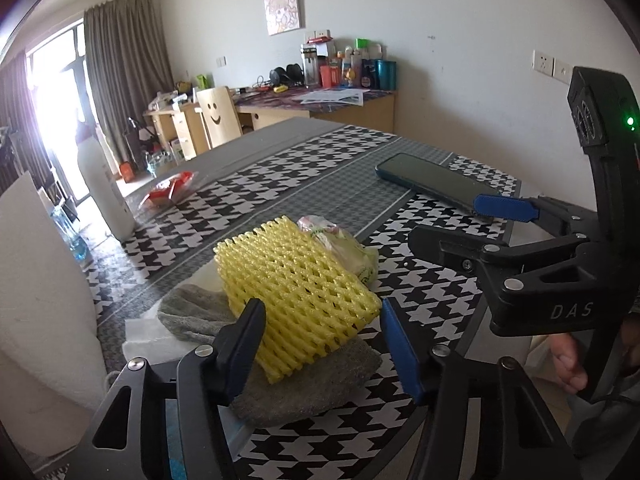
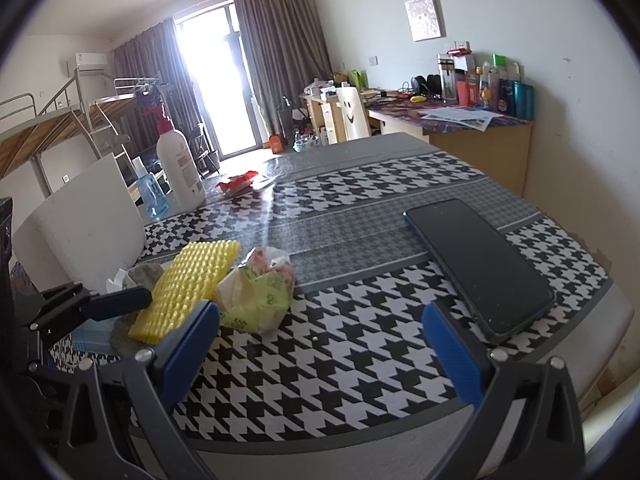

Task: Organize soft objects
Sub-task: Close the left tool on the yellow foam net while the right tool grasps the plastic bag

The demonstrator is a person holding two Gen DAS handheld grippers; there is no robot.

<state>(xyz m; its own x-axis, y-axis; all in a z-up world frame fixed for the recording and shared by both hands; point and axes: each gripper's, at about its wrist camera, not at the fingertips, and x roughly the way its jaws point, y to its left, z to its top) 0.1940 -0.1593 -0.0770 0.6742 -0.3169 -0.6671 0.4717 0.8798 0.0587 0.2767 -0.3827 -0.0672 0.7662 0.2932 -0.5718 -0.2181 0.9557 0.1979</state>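
Note:
A yellow foam net (image 1: 296,292) lies on a grey cloth (image 1: 320,388), which rests on a white sheet (image 1: 144,336) on the houndstooth table. A crumpled green and pink plastic bag (image 1: 348,252) sits just behind the net. My left gripper (image 1: 320,340) straddles the net's near end, its fingers at the net's two sides. The net looks unsqueezed, so I read the jaws as open. My right gripper (image 2: 320,344) hovers open over bare tablecloth to the right of the pile, nothing between its fingers. The net (image 2: 188,288) and bag (image 2: 260,292) lie to its left.
A dark phone (image 2: 480,268) lies on the table at the right, near the edge. A white paper roll (image 2: 88,224), a white pump bottle (image 2: 180,168), a blue bottle (image 2: 150,192) and a red packet (image 2: 240,182) stand at the left and back. A hand (image 1: 572,364) holds the right gripper.

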